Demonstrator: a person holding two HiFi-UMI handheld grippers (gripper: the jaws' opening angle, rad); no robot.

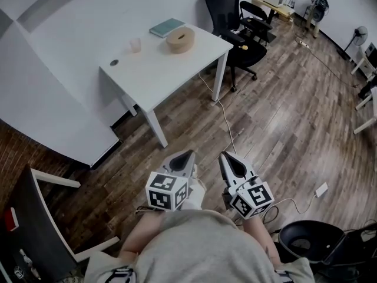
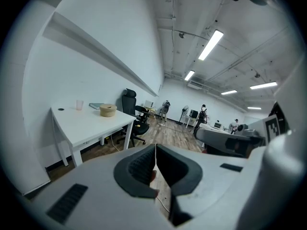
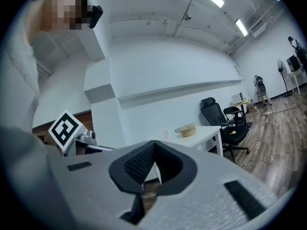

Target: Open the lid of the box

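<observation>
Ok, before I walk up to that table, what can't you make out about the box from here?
- Box: too small in all three views to show any seam or catch.
- Its far side: hidden by the box itself in the head view.
- Cup: too small in the head view to tell whether it holds anything.
- Dark spot on the table: head view, too small to identify.

Round box (image 1: 180,40) on white table (image 1: 159,69), office chair (image 1: 231,16) beside

Head view: from above, steeply down, table (image 1: 159,69) well ahead. Both gripper views: low, roughly level, sharing that distant table and chair (image 1: 222,9).
</observation>
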